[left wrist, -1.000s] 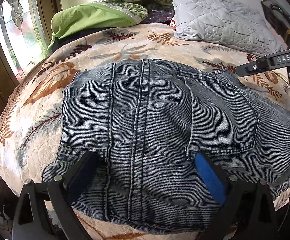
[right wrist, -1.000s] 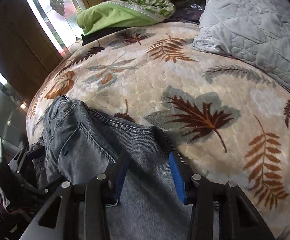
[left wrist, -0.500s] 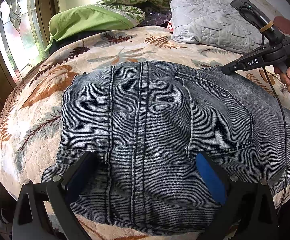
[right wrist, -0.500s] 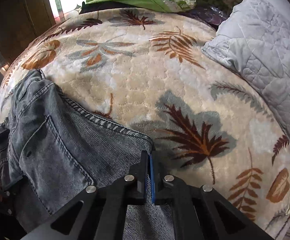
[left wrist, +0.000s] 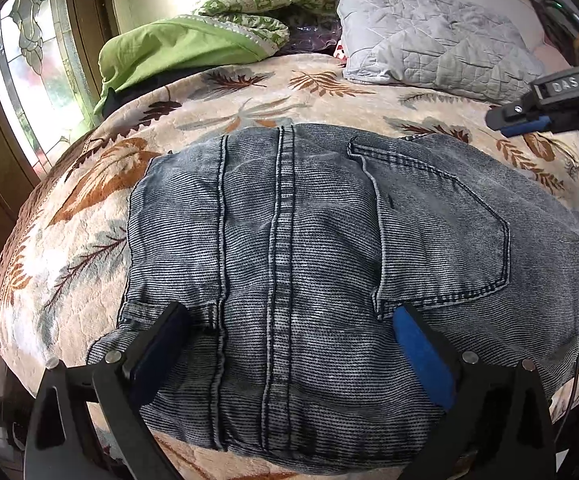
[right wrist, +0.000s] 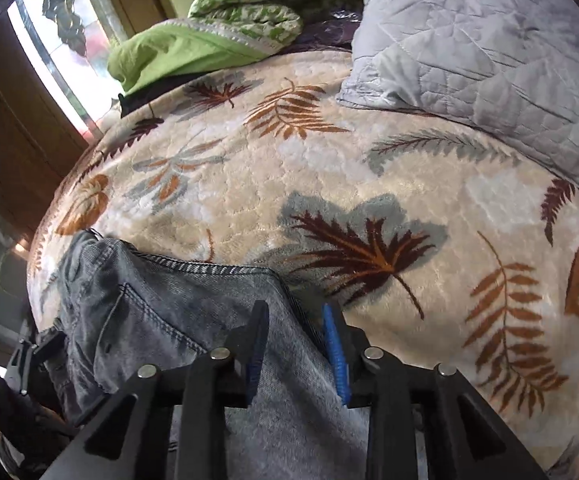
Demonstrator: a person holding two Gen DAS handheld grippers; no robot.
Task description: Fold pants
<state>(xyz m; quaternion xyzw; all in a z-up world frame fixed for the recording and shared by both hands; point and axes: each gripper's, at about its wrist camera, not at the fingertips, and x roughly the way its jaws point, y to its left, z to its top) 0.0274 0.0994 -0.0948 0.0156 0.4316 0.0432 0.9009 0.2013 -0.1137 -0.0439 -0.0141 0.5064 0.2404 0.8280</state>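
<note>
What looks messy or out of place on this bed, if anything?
Nothing is spilled or damaged. The jeans lie fairly flat on the leaf-print blanket, with slight ripples. The only untidy spot is the far end, where a green bedding bundle sits crumpled beside the grey pillow.

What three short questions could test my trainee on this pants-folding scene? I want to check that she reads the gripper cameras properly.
1. True or false: the faded blue-grey denim pants lie on a plain white sheet.
2. Multiple choice: beyond the pants, at the head of the bed, sits a (A) grey quilted pillow, (B) wooden tray, (C) red towel.
3. Fill in: the jaws of the left hand-held gripper stand ___ over the denim.

Key: 1 false, it is a cream leaf-patterned blanket; 2 A; 3 open. The right hand-held gripper has just been opening, its pads apart over the edge of the pants.
</note>
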